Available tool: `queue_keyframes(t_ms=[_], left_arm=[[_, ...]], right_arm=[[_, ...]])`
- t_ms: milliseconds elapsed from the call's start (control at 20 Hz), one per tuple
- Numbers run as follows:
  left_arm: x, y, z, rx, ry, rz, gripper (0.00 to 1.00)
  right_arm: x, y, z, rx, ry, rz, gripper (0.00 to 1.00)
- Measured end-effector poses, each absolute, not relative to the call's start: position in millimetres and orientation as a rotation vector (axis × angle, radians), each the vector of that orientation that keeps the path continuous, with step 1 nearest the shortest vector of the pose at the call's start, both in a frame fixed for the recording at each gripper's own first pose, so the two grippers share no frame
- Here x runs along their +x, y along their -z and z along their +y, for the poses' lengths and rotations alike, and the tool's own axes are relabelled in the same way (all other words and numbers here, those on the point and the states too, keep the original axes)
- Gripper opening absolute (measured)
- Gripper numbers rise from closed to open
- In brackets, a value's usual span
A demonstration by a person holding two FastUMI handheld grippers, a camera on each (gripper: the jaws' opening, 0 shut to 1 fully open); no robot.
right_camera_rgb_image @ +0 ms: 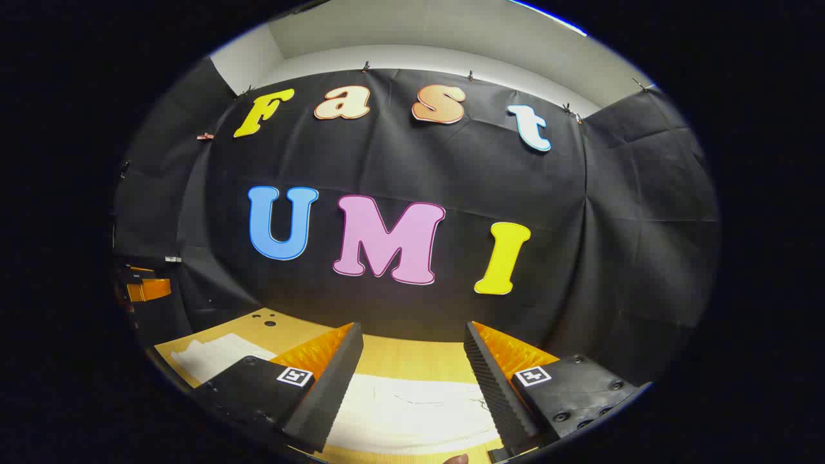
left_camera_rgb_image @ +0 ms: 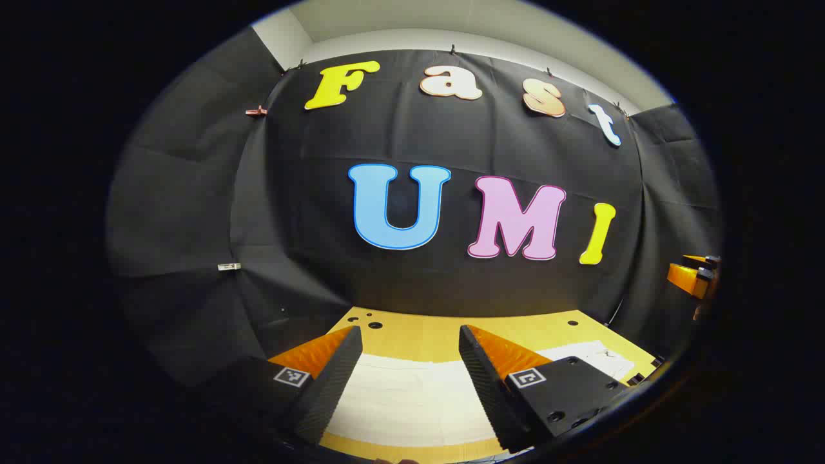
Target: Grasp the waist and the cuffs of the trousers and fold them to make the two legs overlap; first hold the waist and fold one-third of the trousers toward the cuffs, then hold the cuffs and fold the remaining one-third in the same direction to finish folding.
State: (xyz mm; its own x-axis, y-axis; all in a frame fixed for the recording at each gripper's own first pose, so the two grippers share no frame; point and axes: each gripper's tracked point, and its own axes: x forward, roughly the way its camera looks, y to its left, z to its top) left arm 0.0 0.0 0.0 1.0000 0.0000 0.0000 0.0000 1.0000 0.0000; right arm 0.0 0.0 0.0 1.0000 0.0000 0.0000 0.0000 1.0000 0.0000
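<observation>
White trousers (left_camera_rgb_image: pixel 406 403) lie flat on the wooden table (left_camera_rgb_image: pixel 425 335), stretching across it below both grippers. In the left gripper view my left gripper (left_camera_rgb_image: pixel 410 338) hangs above the cloth, open, with nothing between its fingers. The right gripper view has the trousers (right_camera_rgb_image: pixel 412 412) beneath my right gripper (right_camera_rgb_image: pixel 412 334), which is open too and holds nothing. More white cloth (right_camera_rgb_image: pixel 213 354) runs off to the left there. The other gripper (left_camera_rgb_image: pixel 693 277) shows at the right edge of the left gripper view, and at the left edge (right_camera_rgb_image: pixel 145 287) of the right gripper view.
The table (right_camera_rgb_image: pixel 303 325) has small holes near its far edge. Black cloth walls stand close behind the table and wrap around both sides. A fingertip (right_camera_rgb_image: pixel 457 459) peeks in at the bottom of the right gripper view.
</observation>
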Motion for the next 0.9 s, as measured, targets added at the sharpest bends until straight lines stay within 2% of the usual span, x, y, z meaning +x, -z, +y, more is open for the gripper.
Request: queue_keyframes(t_ms=[300, 700, 900], left_arm=[[2, 1, 1, -0.005, 0.027, -0.007, 0.96], [15, 11, 4, 0.064, 0.129, 0.001, 0.96], [33, 42, 22, 0.238, 0.172, 0.078, 0.96]], right_arm=[[3, 7, 6, 0.008, -0.002, 0.017, 0.98], [6, 11, 17, -0.020, 0.004, 0.030, 0.97], [11, 16, 21, -0.047, 0.006, 0.042, 0.97]])
